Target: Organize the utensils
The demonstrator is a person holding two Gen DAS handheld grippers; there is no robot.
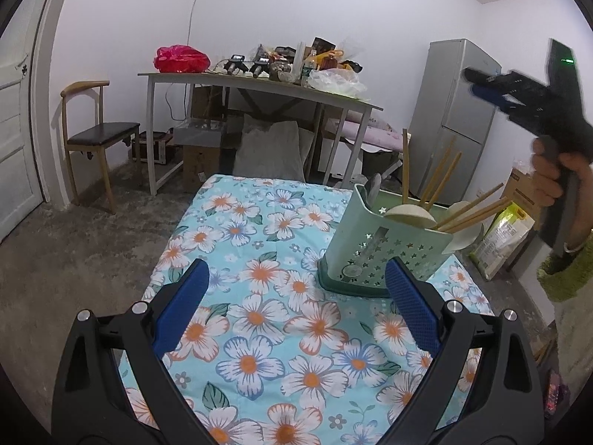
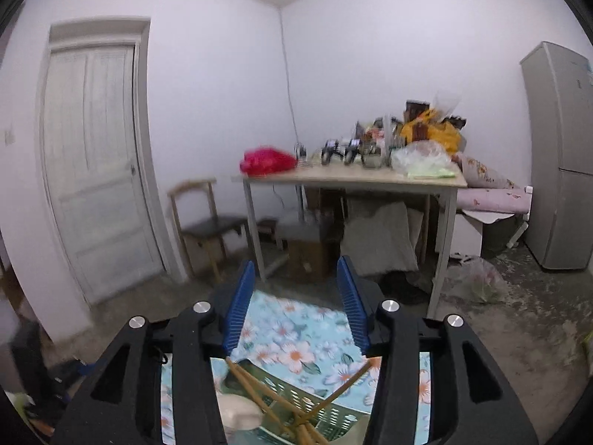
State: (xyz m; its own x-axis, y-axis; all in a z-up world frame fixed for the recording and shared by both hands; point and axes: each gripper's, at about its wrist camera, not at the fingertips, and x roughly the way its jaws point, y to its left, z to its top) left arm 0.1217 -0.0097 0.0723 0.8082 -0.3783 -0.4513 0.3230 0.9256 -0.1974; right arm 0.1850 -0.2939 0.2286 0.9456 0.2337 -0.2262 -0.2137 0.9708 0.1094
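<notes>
On the flowered tablecloth (image 1: 259,270), at left of the scene, the left gripper (image 1: 296,300) hangs low over bare cloth, fingers spread wide and holding nothing. To its right stands the green utensil holder (image 1: 385,248), upright near the table's far right corner, just beyond the right finger pad (image 1: 411,304). It is a pale green perforated plastic tub on a darker base, holding wooden chopsticks (image 1: 437,181) that lean at various angles and pale spoons (image 1: 407,213). Judged light and rigid; the chopsticks are thin, stiff and likely to roll or slip, best pinched mid-shaft; the tub could tip if pulled by its rim. Farthest right, the right gripper (image 2: 296,304) is raised above the holder, fingers moderately open and empty, with chopsticks and holder visible directly beneath it.
</notes>
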